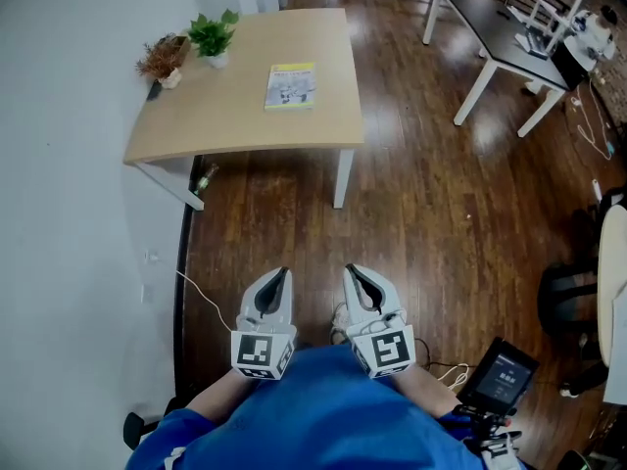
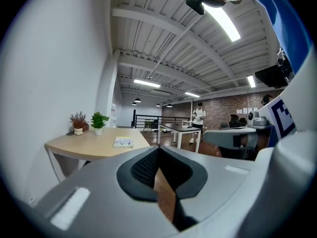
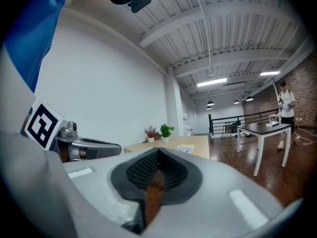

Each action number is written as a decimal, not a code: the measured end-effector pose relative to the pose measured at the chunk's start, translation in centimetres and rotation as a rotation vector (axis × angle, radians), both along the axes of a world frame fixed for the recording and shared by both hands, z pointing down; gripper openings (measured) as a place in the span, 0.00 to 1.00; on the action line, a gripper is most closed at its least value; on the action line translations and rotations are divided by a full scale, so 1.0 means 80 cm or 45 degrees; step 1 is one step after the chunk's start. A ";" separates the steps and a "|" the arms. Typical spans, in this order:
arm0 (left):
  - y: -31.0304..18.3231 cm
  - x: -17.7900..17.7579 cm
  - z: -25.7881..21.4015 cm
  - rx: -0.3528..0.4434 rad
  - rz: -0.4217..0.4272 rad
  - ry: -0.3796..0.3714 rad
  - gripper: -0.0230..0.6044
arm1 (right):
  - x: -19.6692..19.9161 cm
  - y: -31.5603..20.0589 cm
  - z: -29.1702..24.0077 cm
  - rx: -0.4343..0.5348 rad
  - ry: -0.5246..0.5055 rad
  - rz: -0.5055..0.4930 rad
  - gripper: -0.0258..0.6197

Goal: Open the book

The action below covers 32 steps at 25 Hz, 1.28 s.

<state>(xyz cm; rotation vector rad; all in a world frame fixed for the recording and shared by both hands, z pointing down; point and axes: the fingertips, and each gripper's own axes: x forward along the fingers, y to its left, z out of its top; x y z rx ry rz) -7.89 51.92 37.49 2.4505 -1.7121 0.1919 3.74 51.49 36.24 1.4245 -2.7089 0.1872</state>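
The head camera sat above me and looked forward and steeply down. My left gripper and my right gripper lay close under it at the bottom of its view, and the wooden table stood well ahead near the top. The camera on each gripper looked nearly level along my own jaws, which filled the lower part of each view at very short range. The left gripper view had the distant table left of centre; the right gripper view had it near centre. All three views shared that table, the book on it and the potted plant by the wall.
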 end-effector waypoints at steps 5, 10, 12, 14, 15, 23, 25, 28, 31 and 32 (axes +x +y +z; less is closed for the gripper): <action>-0.046 0.035 0.011 -0.025 -0.042 -0.015 0.05 | 0.035 -0.050 0.012 -0.040 0.011 -0.035 0.04; -0.079 0.048 0.011 -0.054 -0.053 -0.049 0.05 | 0.045 -0.081 0.016 -0.036 -0.051 -0.065 0.04; -0.104 0.048 0.010 -0.055 -0.058 -0.052 0.05 | 0.048 -0.105 0.020 -0.079 -0.023 -0.067 0.04; -0.133 0.045 0.012 -0.056 -0.059 -0.052 0.05 | 0.045 -0.133 0.024 -0.086 -0.016 -0.073 0.04; -0.140 0.044 0.012 -0.056 -0.060 -0.052 0.05 | 0.043 -0.140 0.024 -0.074 -0.027 -0.077 0.04; -0.209 0.023 0.023 -0.038 -0.029 -0.007 0.05 | 0.026 -0.203 0.029 -0.107 0.048 -0.032 0.04; -0.241 0.013 0.027 -0.031 -0.012 0.010 0.05 | 0.018 -0.233 0.033 -0.139 0.092 -0.010 0.04; -0.290 -0.009 0.025 -0.025 0.016 0.023 0.05 | -0.006 -0.283 0.029 -0.093 0.059 0.022 0.04; -0.333 -0.035 0.019 -0.014 0.046 0.041 0.05 | -0.031 -0.325 0.020 -0.043 0.058 0.052 0.04; -0.347 -0.044 0.018 -0.016 0.055 0.049 0.05 | -0.039 -0.339 0.019 -0.042 0.067 0.063 0.04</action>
